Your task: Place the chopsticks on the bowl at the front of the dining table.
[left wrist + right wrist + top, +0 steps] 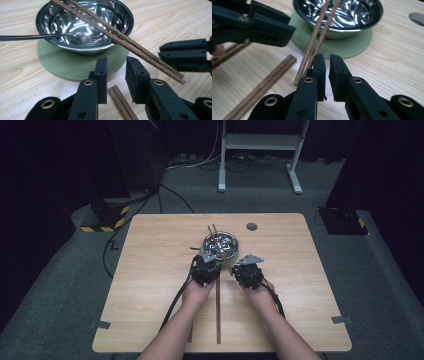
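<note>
A steel bowl (pixel 220 244) (pixel 85 25) (pixel 339 15) stands on a round green mat (pixel 75 65) (pixel 352 47) at mid-table. A pair of brown chopsticks (pixel 216 237) (pixel 120 37) (pixel 317 37) leans across its rim, the near ends down on the wood. A second pair (pixel 218 315) (pixel 122 102) (pixel 264 82) lies flat, running toward the front edge. My left gripper (pixel 208 259) (pixel 116 62) hovers open over the far end of that flat pair. My right gripper (pixel 241 266) (pixel 327 58) is shut and empty, just right of the leaning pair's near ends.
A dark metal handle (pixel 25 37) reaches into the bowl from the left. A round cable hole (pixel 251 226) (pixel 417 18) sits in the tabletop behind the bowl. Bare wood spreads to either side. A white-framed stand (pixel 260 142) is on the floor beyond the table.
</note>
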The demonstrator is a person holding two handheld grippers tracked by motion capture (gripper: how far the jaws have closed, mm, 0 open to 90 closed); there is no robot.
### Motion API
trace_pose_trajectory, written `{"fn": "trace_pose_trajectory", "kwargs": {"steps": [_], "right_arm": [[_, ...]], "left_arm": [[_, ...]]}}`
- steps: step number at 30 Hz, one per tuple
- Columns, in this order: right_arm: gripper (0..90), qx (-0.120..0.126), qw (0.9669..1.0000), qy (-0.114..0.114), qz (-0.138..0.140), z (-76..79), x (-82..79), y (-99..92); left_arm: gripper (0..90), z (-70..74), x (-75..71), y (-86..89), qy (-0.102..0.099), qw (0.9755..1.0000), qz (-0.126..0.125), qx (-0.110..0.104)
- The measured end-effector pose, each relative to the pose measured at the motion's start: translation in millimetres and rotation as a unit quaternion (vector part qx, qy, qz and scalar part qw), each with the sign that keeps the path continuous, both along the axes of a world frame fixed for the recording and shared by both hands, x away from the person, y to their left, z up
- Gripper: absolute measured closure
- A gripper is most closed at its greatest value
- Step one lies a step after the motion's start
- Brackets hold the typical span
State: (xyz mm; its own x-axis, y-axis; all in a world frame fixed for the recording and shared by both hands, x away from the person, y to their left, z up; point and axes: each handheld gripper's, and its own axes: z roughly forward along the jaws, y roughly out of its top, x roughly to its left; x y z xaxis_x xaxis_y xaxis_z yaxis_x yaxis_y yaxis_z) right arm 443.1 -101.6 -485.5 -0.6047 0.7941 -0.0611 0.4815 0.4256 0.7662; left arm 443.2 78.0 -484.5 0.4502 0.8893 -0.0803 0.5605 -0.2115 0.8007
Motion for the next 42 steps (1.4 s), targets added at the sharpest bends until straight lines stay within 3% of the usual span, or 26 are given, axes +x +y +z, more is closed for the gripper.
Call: {"fn": "trace_pose_trajectory", "kwargs": {"steps": [5, 14, 19, 23, 42], "right_arm": [[81.0, 0.002, 1.0, -0.004, -0.002, 2.4, -2.6, 1.6], [78.1, 0.008, 0.9994, -0.01, -0.033, 0.3, 6.4, -3.3], [78.3, 0.014, 0.9993, -0.012, -0.033, 0.8, 8.0, -2.4], [80.0, 0.018, 0.999, -0.022, -0.036, 2.0, 8.7, -0.3], [80.4, 0.013, 0.9995, -0.014, -0.024, -3.7, 11.9, 8.7]], "left_arm": [[70.8, -1.9, 0.8, 4.0, 0.002, 1.0, 0.004, -0.004], [71.2, -1.4, 1.0, 2.6, -0.006, 0.9999, 0.008, -0.008], [73.0, -0.9, 1.3, 3.0, -0.016, 0.9997, 0.017, -0.006], [75.3, -1.5, 2.4, 0.2, -0.013, 0.9997, 0.018, -0.01], [73.8, -8.4, 9.4, -15.6, -0.005, 0.9998, 0.014, -0.013]]}}
